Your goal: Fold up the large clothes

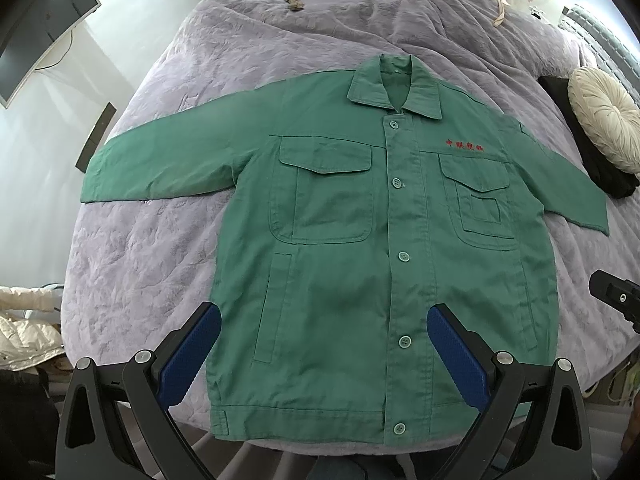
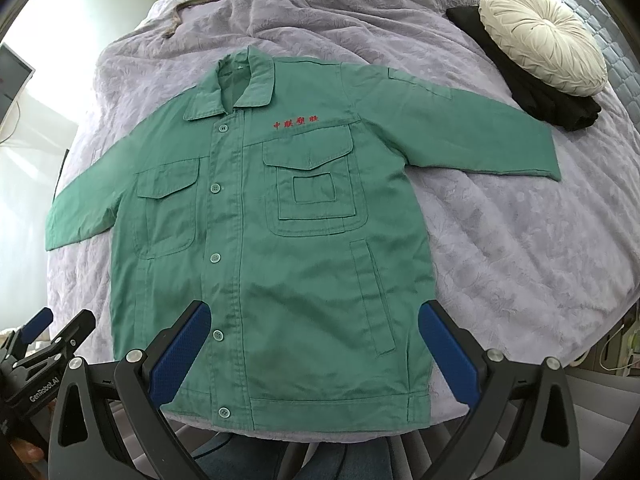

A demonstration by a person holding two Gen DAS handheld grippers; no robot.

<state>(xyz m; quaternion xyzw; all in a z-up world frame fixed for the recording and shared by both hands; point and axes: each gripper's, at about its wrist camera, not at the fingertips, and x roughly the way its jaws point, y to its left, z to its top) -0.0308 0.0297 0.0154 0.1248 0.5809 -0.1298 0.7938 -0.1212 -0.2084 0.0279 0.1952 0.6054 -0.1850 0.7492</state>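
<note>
Blue ribbed pads line both our claws, and both are spread wide with nothing between them. Our left claw [image 1: 324,344] hovers over the lower half of the jacket [image 1: 360,240], near the hem, with its pads framing the button strip. Our right claw [image 2: 314,344] hangs over the same hem a little further toward the jacket's side seam; in its view the left claw shows at the lower left edge, apart from the cloth.

The green jacket lies face up and buttoned on the bed [image 1: 160,240], on a lilac quilted cover. Its collar [image 1: 394,88] points away from us and both sleeves are spread out to the sides: one sleeve [image 1: 160,168] reaches toward the left edge of the bed, the other sleeve [image 2: 480,132] runs out toward a round cream cushion [image 2: 544,44] that rests on a folded black garment [image 2: 520,88]. The sleeve end lies near that black garment; we cannot tell whether they touch.

We judge that folding has not begun: the jacket is laid flat and smooth, no part is turned over yet. The likely first move is to bring the sleeves in across the chest. That calls for each claw to travel out to a cuff, close on a single layer of cloth, and carry it inward without dragging the body askew.
</note>
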